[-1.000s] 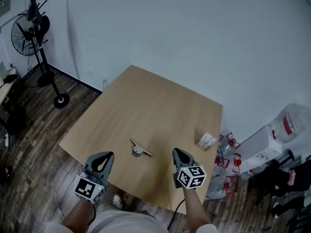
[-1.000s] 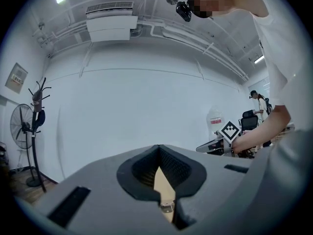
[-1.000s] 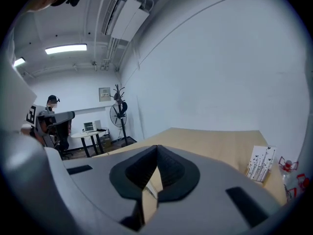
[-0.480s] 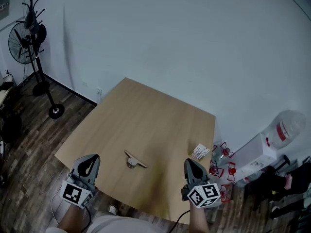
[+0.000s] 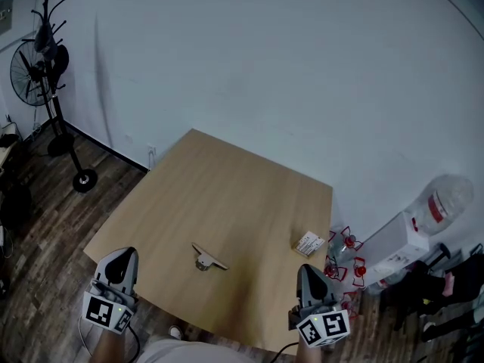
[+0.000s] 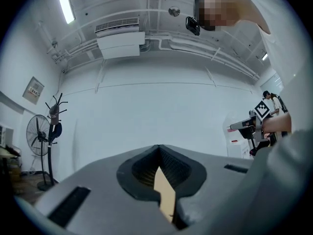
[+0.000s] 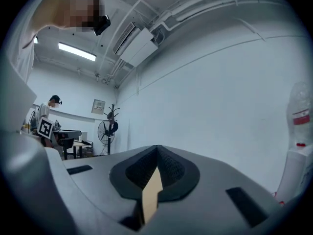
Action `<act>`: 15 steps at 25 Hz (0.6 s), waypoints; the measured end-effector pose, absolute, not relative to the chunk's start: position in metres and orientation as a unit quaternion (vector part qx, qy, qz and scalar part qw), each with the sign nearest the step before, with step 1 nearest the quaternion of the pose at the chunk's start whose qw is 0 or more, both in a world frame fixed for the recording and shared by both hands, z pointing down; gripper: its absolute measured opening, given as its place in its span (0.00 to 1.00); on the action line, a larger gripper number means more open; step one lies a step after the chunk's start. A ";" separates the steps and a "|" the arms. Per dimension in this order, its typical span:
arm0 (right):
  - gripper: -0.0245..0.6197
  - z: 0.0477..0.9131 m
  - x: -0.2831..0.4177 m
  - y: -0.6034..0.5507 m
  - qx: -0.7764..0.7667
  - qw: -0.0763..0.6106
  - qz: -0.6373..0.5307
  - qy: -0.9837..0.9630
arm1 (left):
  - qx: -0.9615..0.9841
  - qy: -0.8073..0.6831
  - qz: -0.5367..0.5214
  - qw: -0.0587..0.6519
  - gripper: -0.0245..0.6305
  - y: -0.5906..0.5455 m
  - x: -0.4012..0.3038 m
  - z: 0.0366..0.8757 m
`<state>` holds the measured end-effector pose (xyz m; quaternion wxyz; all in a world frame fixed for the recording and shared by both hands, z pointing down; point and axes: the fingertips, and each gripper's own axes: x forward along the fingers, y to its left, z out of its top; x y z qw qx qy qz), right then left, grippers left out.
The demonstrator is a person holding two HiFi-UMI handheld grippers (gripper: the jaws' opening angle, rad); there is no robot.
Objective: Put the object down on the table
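Note:
A small tan flat piece with a round metal part (image 5: 206, 257) lies on the wooden table (image 5: 227, 195) near its front edge, with no gripper touching it. My left gripper (image 5: 123, 255) is held off the table's front left corner, shut and empty. My right gripper (image 5: 305, 271) hovers at the front right edge, also shut with nothing in it. In the left gripper view the jaws (image 6: 159, 149) meet at their tips and point at the white wall. The right gripper view shows its jaws (image 7: 157, 149) closed the same way.
A small white box (image 5: 308, 243) lies at the table's right edge. Red wire stands (image 5: 345, 257), a white box and a water bottle (image 5: 442, 197) crowd the floor to the right. A standing fan (image 5: 34, 70) and coat rack are far left. Another person (image 7: 49, 112) stands by a desk.
Both grippers have drawn back toward me and apart, from over the table's front part to beyond its near edge. The tan piece stayed where it lay.

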<state>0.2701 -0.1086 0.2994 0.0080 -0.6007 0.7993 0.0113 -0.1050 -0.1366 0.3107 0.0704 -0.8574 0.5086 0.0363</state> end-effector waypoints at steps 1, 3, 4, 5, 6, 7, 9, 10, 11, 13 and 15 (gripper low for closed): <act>0.03 0.297 0.268 -0.106 -0.605 0.006 0.018 0.796 | -0.856 0.510 0.038 0.070 0.05 -0.134 -0.108 0.310; 0.03 0.294 0.264 -0.102 -0.609 -0.001 0.029 0.793 | -0.855 0.512 0.039 0.068 0.05 -0.129 -0.112 0.309; 0.03 0.293 0.262 -0.100 -0.610 -0.005 0.033 0.792 | -0.855 0.514 0.038 0.067 0.05 -0.128 -0.114 0.309; 0.03 0.293 0.261 -0.099 -0.611 -0.010 0.036 0.791 | -0.854 0.515 0.037 0.066 0.05 -0.127 -0.117 0.310; 0.03 0.293 0.261 -0.096 -0.612 -0.014 0.039 0.790 | -0.853 0.517 0.035 0.064 0.05 -0.126 -0.119 0.312; 0.03 0.293 0.262 -0.094 -0.614 -0.016 0.040 0.788 | -0.851 0.520 0.033 0.064 0.05 -0.125 -0.121 0.314; 0.03 0.294 0.263 -0.092 -0.619 -0.017 0.039 0.784 | -0.847 0.526 0.032 0.065 0.05 -0.125 -0.125 0.316; 0.04 0.295 0.264 -0.093 -0.621 -0.016 0.038 0.783 | -0.845 0.529 0.034 0.065 0.05 -0.125 -0.127 0.316; 0.04 0.295 0.263 -0.094 -0.621 -0.016 0.038 0.783 | -0.844 0.531 0.035 0.066 0.05 -0.125 -0.128 0.316; 0.04 0.294 0.260 -0.096 -0.620 -0.015 0.040 0.783 | -0.844 0.531 0.034 0.069 0.05 -0.123 -0.128 0.316; 0.03 0.293 0.254 -0.099 -0.620 -0.017 0.046 0.783 | -0.844 0.531 0.031 0.073 0.05 -0.120 -0.130 0.315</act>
